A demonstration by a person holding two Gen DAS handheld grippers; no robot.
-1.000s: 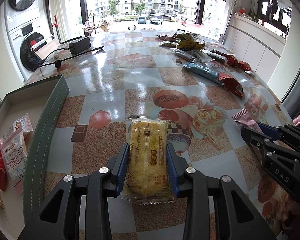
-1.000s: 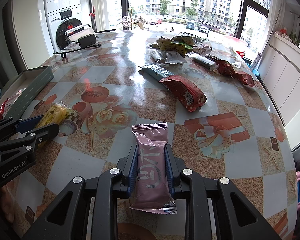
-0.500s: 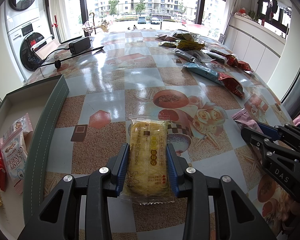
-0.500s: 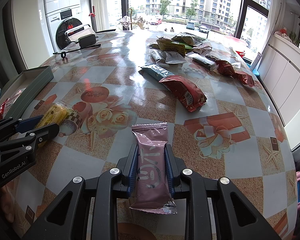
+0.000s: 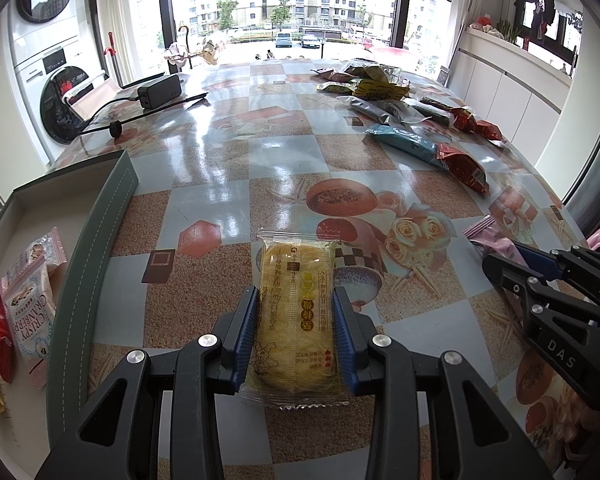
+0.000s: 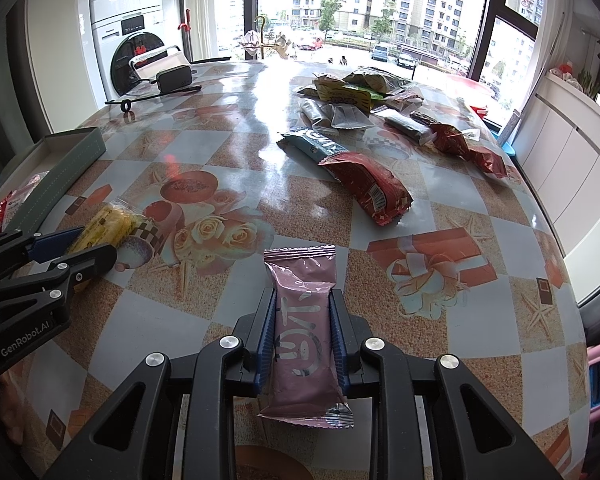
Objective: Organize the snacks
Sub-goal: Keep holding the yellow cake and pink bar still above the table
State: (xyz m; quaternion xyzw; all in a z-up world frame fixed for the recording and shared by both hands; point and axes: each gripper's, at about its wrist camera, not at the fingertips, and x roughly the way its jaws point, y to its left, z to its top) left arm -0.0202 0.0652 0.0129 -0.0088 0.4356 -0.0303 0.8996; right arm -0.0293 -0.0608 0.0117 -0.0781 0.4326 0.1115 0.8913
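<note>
Step in hand: both snacks gripped, neither yet carried; I judge this the pause between pick-up and transfer to the box.
Left gripper [image 5: 294, 334]: jaws clamped on the yellow cake packet [image 5: 296, 316], blue pads pressing its two long sides.
Packet vs. left jaws: runs lengthwise between them, top end projecting ahead of the fingertips, bottom seal behind the pads; whether it touches the counter [image 5: 228, 168] or sits just above it, cannot tell.
Right gripper [image 6: 302, 330]: jaws clamped on the pink snack bar [image 6: 302, 336], wrapper pinched at mid-length.
Bar vs. right jaws: lengthwise, crimped top end well forward of the fingertips, silver bottom seal trailing below the pads.
Grey-green box [image 5: 92, 240]: on the counter to the left of the left gripper, open, with a few packets already in it, among them a cranberry packet [image 5: 28, 320].
Next move (judgement): lift the yellow packet over the box wall, lower, release; the pink bar follows, a longer carry across.
Remaining: loose snack pile [image 6: 360, 92] at the far side, well apart from both grippers.
</note>
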